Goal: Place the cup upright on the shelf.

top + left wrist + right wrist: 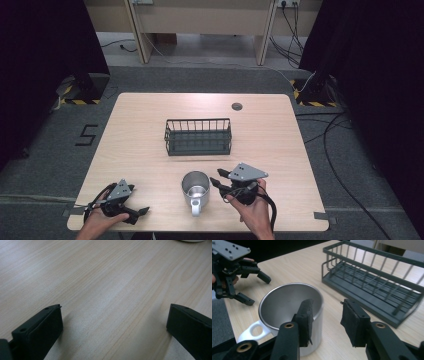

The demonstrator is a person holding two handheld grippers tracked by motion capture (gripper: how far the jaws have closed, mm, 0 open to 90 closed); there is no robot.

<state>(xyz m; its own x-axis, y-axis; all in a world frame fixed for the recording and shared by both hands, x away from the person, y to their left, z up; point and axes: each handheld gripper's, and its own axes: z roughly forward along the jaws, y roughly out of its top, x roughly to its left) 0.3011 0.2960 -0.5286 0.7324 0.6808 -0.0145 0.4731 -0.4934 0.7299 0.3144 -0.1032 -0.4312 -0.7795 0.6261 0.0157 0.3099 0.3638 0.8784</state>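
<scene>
— What sits nearest the right tool (325,322)?
— A steel mug (287,305), upright on the pale wooden desk (302,265), white handle toward the lower left. One black pad hangs over the rim, above the mug's hollow; the other is outside the wall. Neither pad presses on it.
— And behind?
— A dark wire basket (374,282) to the upper right, apart from the mug. At upper left, a hand holds the left tool (255,288), jaws spread.
</scene>
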